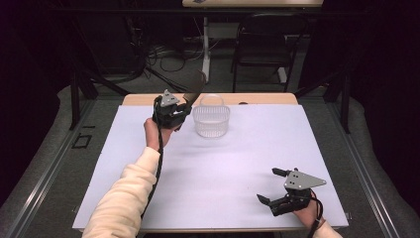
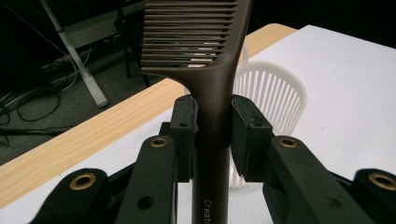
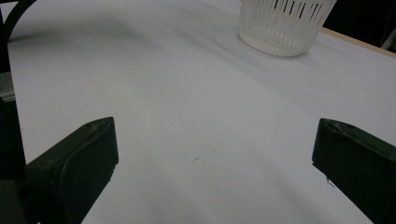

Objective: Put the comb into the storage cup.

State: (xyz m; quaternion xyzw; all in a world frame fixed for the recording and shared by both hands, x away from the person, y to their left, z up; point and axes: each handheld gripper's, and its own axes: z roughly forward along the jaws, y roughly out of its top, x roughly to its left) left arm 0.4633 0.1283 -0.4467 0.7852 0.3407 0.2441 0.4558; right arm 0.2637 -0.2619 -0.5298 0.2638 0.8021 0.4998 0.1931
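High view, left hand-held gripper [image 1: 184,108]: raised over the far left part of the surface [image 1: 233,163], jaws closed on a dark brown comb [image 1: 194,90]; held by the person's left hand [image 1: 156,132], cream sleeve [image 1: 125,198] below it.
High view, comb: rises from the jaws up and to the right, its upper end above the far edge of the surface, just left of the basket.
High view, basket [image 1: 212,120]: white slotted plastic, upright on the surface near the far edge, thin handle arched above its rim; just right of the left hand-held gripper.
High view, right hand-held gripper [image 1: 272,185]: low at the near right corner of the surface, jaws spread wide, nothing between them; well apart from the basket.
High view, count: two hand-held grippers, one comb, one basket, one black chair [image 1: 264,43] behind the surface.

Left gripper view, left hand-held gripper [image 2: 213,135]: both pads pressed on the comb handle, one on each side; grip is firm and centred.
Left gripper view, comb [image 2: 210,84]: handle runs straight up between the jaws, teeth at the top in one horizontal row stack; printed lettering low on the handle, partly cut off.
Left gripper view, basket [image 2: 273,100]: behind the comb and to its right, standing on the white surface [image 2: 355,93]; whether comb and basket touch cannot be told.

Right gripper view, right hand-held gripper [image 3: 215,154]: jaws far apart, gripping nothing, bare white surface [image 3: 187,102] between them.
Right gripper view, basket [image 3: 282,25]: at the top, well beyond the jaws, upright.
Right gripper view, count: one basket, two jaw pads.
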